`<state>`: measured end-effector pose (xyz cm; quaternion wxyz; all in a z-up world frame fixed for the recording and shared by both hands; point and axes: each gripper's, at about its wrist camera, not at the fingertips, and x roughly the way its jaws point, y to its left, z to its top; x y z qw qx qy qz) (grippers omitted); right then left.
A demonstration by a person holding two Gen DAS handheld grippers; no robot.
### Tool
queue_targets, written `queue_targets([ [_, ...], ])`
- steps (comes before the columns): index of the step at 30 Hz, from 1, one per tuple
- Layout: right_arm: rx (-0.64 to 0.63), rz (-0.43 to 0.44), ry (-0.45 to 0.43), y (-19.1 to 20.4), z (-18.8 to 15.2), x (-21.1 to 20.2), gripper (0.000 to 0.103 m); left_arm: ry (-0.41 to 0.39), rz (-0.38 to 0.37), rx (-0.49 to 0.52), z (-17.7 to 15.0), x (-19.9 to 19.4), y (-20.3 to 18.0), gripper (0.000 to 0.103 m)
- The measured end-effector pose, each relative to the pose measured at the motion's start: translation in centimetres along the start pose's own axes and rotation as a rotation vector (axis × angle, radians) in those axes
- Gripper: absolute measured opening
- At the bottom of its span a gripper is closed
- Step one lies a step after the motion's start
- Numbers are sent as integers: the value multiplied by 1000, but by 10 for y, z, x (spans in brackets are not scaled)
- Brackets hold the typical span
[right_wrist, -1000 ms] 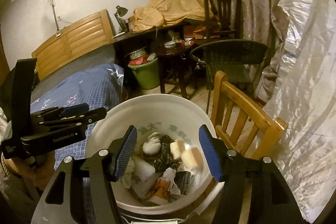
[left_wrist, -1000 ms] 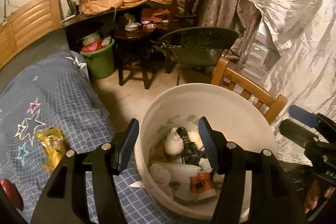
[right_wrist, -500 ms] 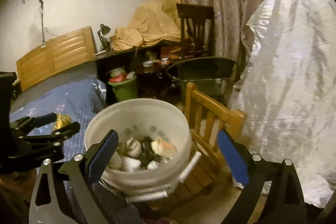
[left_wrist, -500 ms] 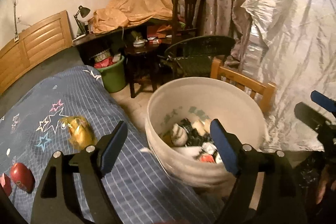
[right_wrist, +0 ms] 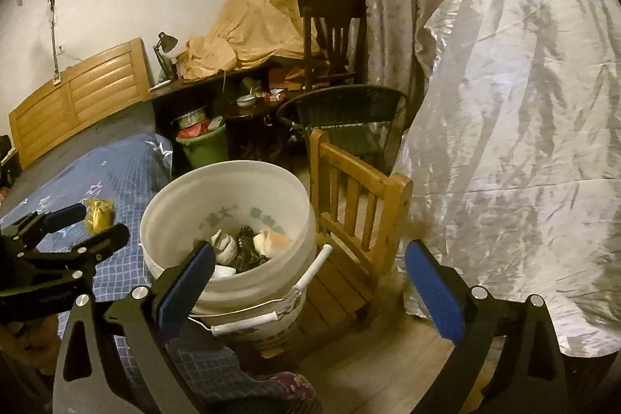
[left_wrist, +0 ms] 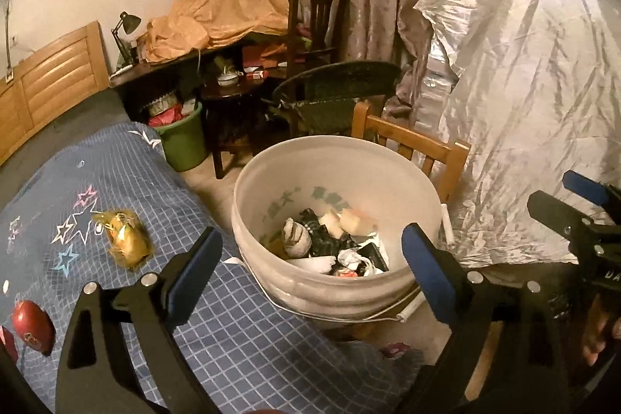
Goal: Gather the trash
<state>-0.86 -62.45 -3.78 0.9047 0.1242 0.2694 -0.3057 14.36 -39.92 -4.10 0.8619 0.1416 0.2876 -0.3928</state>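
Both claws gape empty near round white plastic bucket [left_wrist: 333, 297] of crumpled trash [left_wrist: 330, 239]

Bed's got a blue checked cover [left_wrist: 240, 328] with stars. A crumpled yellow wrapper [left_wrist: 126, 239] and a red apple-looking thing [left_wrist: 33, 326] lie on it.

1. Left tool [left_wrist: 310, 262] is sitting with its jaws spread wide after just opening up, nothing between the pads.
2. White bucket [left_wrist: 407, 177] is standing beside the bed [left_wrist: 233, 328], stuffed with mixed trash [left_wrist: 330, 239].
3. A crumpled yellow wrapper [left_wrist: 126, 237] is lying on the blue checked cover, a red round thing [left_wrist: 33, 324] nearer the left edge.
4. Right tool [left_wrist: 574, 200] is poking in at the right, by the silver sheet [left_wrist: 535, 103].
5. A wooden chair [left_wrist: 419, 142] is standing behind the bucket.
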Motion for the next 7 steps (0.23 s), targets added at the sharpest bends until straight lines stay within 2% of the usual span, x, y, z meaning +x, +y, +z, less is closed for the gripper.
queue_targets([
  [7, -1, 2, 19, 2, -3, 1, 98, 28, 14, -26, 0, -2, 4, 90],
])
